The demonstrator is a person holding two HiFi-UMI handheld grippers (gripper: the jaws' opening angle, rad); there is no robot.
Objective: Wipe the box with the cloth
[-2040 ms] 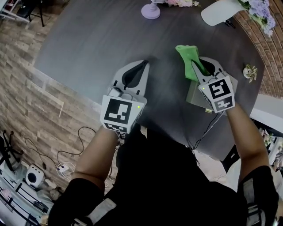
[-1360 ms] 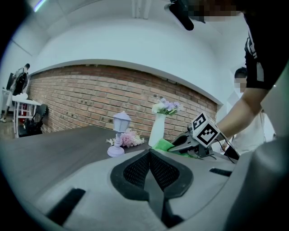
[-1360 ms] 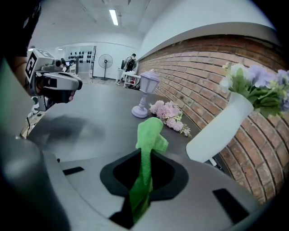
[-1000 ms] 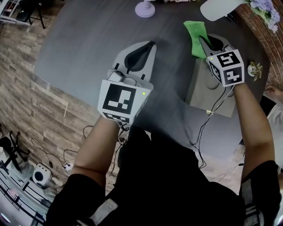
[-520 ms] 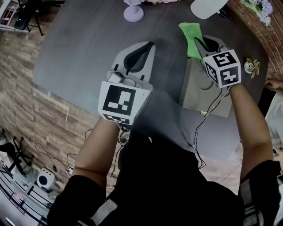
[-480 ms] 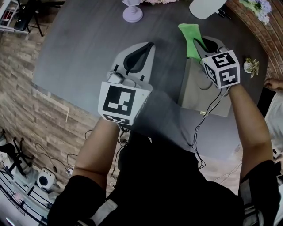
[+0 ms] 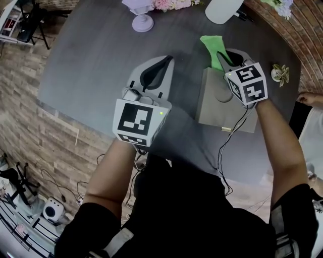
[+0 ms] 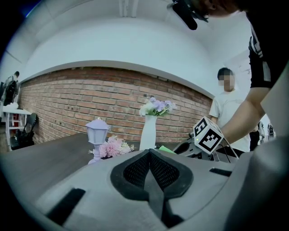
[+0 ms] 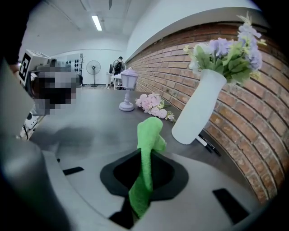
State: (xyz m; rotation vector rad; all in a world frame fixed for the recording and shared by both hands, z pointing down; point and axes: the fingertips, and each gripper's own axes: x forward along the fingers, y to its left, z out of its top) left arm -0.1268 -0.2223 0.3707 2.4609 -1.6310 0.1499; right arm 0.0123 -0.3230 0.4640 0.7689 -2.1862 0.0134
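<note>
Right gripper and cloth gone from the near half of the box to its far edge.

Two seconds ago my right gripper (image 7: pixel 228 56) sat over the near half of the box (image 7: pixel 217 106), hiding most of it. Now it is at the far edge, and the green cloth (image 7: pixel 211 46) pinched in its jaws pokes past that edge over the table (image 7: pixel 101 60). Far more of the box lies bare on my side. The lilac lantern (image 7: pixel 141 15) has come fully into sight.

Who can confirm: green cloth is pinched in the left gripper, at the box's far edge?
Not the left. The green cloth is pinched in the right gripper, at the box's far edge; the right gripper view shows it between the closed jaws. The left gripper is shut on nothing.
</note>
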